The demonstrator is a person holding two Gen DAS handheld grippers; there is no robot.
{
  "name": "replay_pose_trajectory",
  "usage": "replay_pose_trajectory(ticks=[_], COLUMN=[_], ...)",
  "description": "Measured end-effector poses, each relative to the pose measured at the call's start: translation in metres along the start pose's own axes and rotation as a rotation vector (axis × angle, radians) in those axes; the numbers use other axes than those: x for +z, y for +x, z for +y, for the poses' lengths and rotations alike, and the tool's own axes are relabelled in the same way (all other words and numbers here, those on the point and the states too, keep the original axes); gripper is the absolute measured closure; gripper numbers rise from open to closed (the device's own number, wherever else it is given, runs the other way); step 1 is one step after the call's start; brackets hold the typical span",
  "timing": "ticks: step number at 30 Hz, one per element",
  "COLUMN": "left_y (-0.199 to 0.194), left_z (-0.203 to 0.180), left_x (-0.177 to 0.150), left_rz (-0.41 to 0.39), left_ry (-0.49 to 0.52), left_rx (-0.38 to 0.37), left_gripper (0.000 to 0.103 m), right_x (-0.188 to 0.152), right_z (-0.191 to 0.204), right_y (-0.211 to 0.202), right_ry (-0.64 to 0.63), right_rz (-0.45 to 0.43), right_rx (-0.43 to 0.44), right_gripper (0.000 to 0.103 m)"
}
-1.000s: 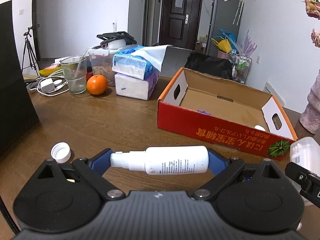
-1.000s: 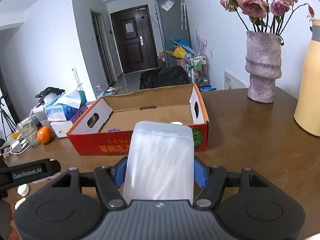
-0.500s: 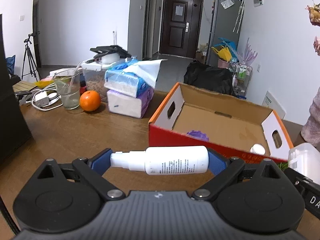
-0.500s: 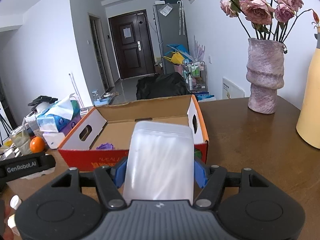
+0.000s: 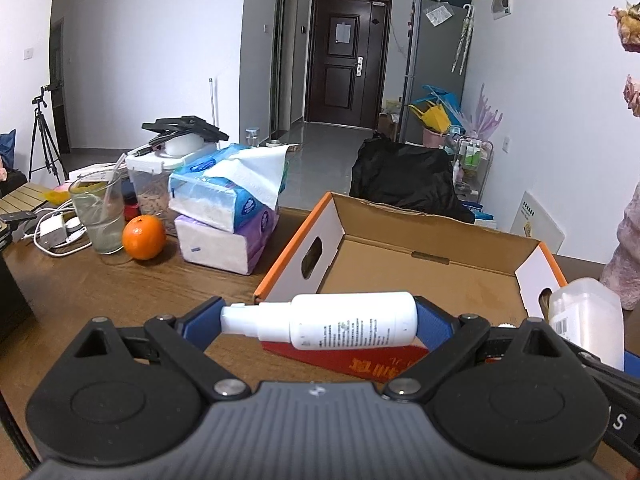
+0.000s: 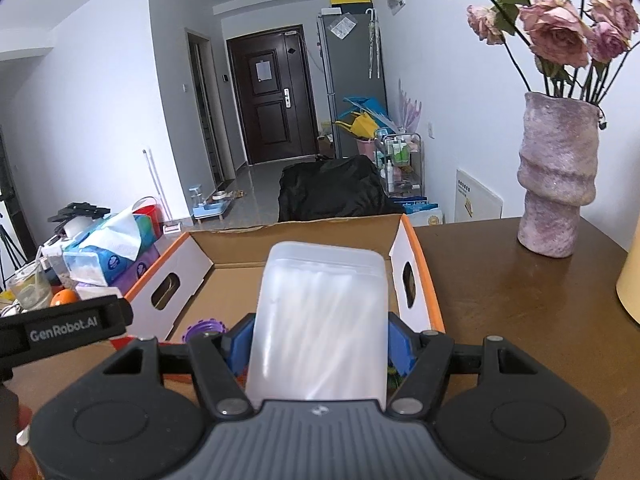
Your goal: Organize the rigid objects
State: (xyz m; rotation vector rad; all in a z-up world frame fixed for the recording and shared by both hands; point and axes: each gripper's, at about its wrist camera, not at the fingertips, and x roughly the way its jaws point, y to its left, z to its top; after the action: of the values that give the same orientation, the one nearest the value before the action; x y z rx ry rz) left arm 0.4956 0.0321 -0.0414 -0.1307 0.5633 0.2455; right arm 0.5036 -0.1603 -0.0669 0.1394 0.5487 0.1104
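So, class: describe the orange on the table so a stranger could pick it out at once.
Start at the wooden table, then find the two stacked tissue packs left of the cardboard box. The orange sits on the table between those packs and a drinking glass, the only round, bright orange thing there.

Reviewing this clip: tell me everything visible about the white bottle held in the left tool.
The white bottle is a small, opaque plastic cylinder with a rounded base, a narrower neck and a white pump-style top pointing left. Fine printed text runs along its lower side; it is too small to read. It lies horizontally, clamped end to end between the blue pads of the left tool, which touch its nozzle tip and its base. It hangs in the air at the near front wall of the open cardboard box, touching nothing else.
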Motion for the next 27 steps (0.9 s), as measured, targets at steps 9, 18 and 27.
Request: replay_pose_trajectory(ticks=[9,18,27], left_y=[0.025,0.047,0.067], left_z=[-0.006,-0.017,-0.021], left_x=[0.012,0.022,0.029], left_rz=[0.001,-0.030,-0.055], left_ry=[0.012,0.050,0.073], left_rx=[-0.006,-0.020,-0.097], left_gripper=[0.005,0.005,0.005], right_x=[0.012,0.022,0.028], right_z=[0.002,0.003,0.006], right_y=[0.028,0.050,0.067], right_ry=[-0.014,-0.033,-0.059], right_rz=[0.010,0.015,0.015], right_rx=[-0.010,-0.024,-0.032], right_gripper=[0.038,0.038,0.038])
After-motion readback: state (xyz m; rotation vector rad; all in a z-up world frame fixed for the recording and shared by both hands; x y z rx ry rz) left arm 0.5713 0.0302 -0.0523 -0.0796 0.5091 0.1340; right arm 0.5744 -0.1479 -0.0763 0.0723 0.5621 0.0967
